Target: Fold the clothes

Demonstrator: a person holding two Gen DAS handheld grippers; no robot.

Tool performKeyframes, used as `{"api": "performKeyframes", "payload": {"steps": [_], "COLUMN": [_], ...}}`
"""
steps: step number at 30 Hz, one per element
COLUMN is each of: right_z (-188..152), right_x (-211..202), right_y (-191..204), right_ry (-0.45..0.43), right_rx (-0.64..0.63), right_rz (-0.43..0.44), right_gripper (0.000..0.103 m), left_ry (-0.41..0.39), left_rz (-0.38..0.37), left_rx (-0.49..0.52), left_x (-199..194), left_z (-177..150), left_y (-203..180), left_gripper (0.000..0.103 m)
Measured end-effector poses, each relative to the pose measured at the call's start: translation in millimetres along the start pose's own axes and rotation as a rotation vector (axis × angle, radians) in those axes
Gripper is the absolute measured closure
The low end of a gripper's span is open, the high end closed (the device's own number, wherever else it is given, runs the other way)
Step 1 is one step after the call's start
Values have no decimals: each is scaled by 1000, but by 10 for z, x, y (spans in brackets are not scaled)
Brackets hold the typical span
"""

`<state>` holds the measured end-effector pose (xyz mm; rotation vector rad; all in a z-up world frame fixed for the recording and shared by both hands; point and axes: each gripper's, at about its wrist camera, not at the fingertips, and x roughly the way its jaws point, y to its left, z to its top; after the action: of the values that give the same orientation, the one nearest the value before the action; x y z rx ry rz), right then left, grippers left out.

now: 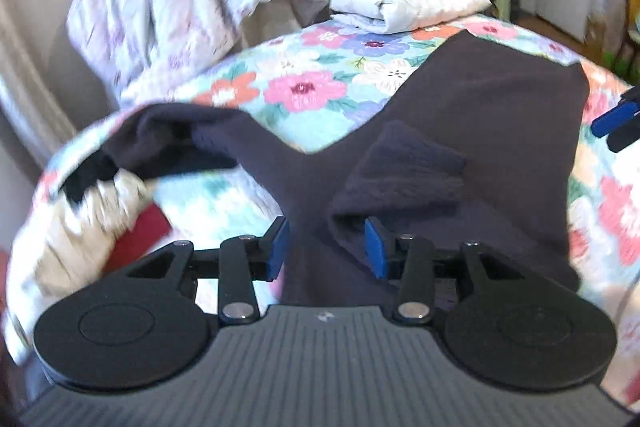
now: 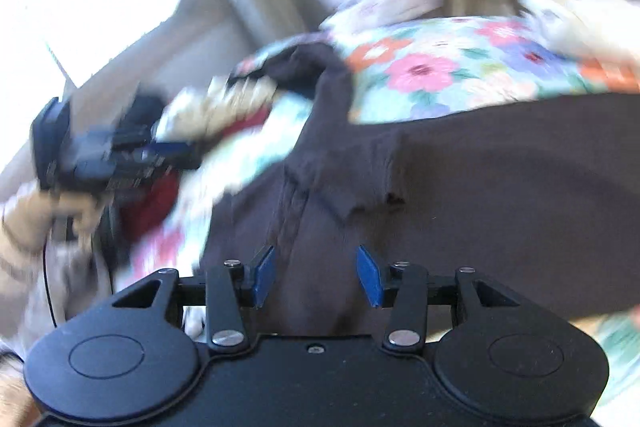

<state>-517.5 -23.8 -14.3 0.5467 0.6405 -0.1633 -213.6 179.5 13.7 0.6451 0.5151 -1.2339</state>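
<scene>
Both my left gripper (image 1: 326, 247) and right gripper (image 2: 316, 277) have fingers parted, empty, above the dark garment (image 1: 480, 131) on the floral bedspread (image 1: 304, 83).

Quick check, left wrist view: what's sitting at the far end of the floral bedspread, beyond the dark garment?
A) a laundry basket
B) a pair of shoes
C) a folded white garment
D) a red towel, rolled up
C: a folded white garment rests at the far edge of the floral bedspread, beyond the dark garment spread out in front of it.
</scene>
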Motion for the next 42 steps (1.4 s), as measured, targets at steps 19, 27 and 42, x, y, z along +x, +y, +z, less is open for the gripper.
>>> {"api": "performKeyframes", "payload": {"steps": [19, 27, 42], "right_z": [-52, 255, 998], "right_x": [1410, 1454, 2097], "right_y": [-405, -703, -905], "right_ry": [-49, -62, -221], "right_rx": [159, 175, 384], "right_rz": [-165, -210, 53], "right_gripper": [52, 43, 86], "left_ry": [11, 2, 83], "left_rz": [-68, -93, -480], "left_rx": [494, 140, -958], "left_x": [1416, 1796, 2488], "left_z": [-147, -102, -419], "left_y": [-658, -331, 1117], "left_gripper": [54, 59, 88]}}
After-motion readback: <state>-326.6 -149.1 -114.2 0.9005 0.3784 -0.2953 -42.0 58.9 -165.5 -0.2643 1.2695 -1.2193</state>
